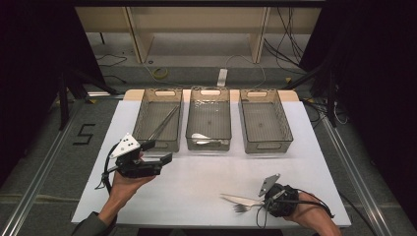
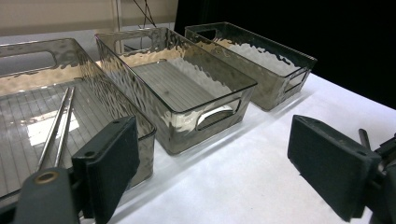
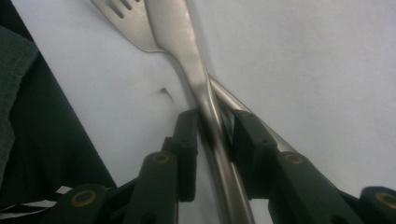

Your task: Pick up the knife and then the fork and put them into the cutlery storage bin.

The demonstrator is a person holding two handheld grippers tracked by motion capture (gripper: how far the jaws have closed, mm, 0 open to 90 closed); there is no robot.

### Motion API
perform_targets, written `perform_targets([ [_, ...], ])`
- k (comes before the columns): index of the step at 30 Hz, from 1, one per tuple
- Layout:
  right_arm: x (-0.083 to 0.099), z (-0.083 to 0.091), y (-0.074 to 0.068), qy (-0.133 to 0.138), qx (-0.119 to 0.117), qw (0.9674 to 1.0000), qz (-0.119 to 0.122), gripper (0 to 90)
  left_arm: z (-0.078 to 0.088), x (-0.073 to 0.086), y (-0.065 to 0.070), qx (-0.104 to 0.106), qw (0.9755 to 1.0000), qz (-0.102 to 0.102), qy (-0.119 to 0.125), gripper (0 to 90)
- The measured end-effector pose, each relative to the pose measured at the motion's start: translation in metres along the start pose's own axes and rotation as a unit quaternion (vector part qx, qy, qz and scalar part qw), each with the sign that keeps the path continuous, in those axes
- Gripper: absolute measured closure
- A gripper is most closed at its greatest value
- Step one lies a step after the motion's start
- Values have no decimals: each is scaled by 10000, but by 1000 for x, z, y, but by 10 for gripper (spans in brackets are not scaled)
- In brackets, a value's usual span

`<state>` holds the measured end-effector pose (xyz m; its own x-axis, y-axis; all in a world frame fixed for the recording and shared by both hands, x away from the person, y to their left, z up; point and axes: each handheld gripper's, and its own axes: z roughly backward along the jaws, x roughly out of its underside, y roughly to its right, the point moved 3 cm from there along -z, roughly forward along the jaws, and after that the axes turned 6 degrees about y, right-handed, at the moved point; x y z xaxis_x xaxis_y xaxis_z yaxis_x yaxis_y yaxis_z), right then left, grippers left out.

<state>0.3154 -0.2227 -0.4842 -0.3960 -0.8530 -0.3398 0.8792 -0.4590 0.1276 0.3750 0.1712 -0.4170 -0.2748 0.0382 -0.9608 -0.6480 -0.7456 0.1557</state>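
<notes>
The knife (image 3: 187, 37) lies on the near right part of the white table (image 1: 206, 182), its handle crossing over the handle of a fork (image 3: 123, 21) so the two make a shallow X; that overlap is why the right gripper (image 3: 212, 135) comes in low along the handles, with its jaws narrowed around the knife's handle. The pads sit just beside the metal on either side, and whether they already press on it I cannot tell. Judging from the sorted bins beyond, this looks like a pick of one utensil for filing by kind, and the fork's handle underneath is the thing in the way: it could be dragged along or pinched with the knife. Farther back on the left, the left gripper (image 1: 155, 153) hovers with jaws wide and nothing between them, near the front of the left bin (image 1: 158, 118), which holds metal chopsticks (image 2: 58, 123). The middle bin (image 1: 209, 118) holds what seems to be a spoon (image 1: 206, 139); the right bin (image 1: 265, 120) looks bare.
</notes>
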Motion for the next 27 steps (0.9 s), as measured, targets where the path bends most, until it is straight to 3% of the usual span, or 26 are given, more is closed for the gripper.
perform_targets([
  [12,-4,-3,4,-175,-287,9994,29,773,0,0,0,-8,10000,-22,-17,161],
  [20,-4,-2,4,-214,-340,9992,-20,805,0,0,-1,-26,10000,2,-16,161],
  [27,-3,-1,6,-74,-425,9987,-284,809,1,0,-2,-31,10000,7,-1,161],
])
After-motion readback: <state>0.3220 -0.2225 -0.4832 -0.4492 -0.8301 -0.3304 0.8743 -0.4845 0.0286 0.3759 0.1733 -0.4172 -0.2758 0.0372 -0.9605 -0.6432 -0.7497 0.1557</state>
